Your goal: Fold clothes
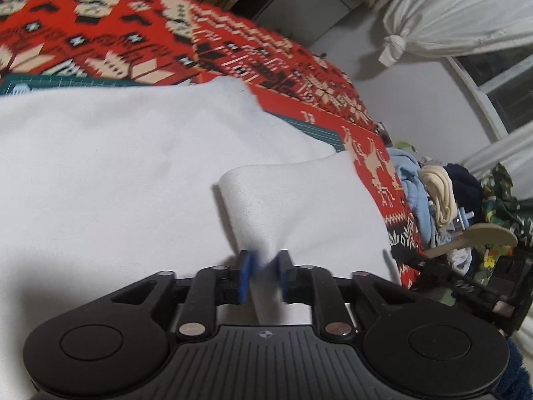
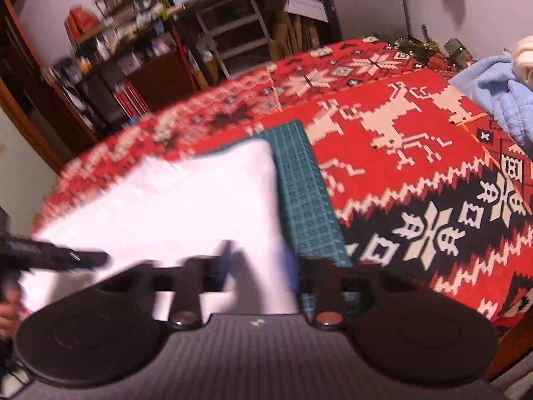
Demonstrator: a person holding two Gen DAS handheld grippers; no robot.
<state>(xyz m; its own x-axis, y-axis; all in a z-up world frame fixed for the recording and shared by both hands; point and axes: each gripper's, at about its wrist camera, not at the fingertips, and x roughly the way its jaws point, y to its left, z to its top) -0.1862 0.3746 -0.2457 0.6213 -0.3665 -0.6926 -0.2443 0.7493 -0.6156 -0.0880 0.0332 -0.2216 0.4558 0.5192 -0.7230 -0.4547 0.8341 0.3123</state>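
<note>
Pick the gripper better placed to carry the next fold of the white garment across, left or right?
Left, probably. The left gripper already pinches a raised flap of the white garment, ready to carry. The right gripper is motion-blurred; its grip cannot be judged.

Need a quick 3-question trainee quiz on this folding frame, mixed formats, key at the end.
1. True or false: the left gripper pinches a fold of the white fabric garment.
2. Multiple choice: what lies directly under the garment in the right wrist view? A) bare wood B) teal gridded cutting mat C) blue towel
3. Fill in: the red patterned blanket shows white ____ figures.

Key: 1 true; 2 B; 3 reindeer. Note: the right gripper is too blurred to judge its jaws.
</note>
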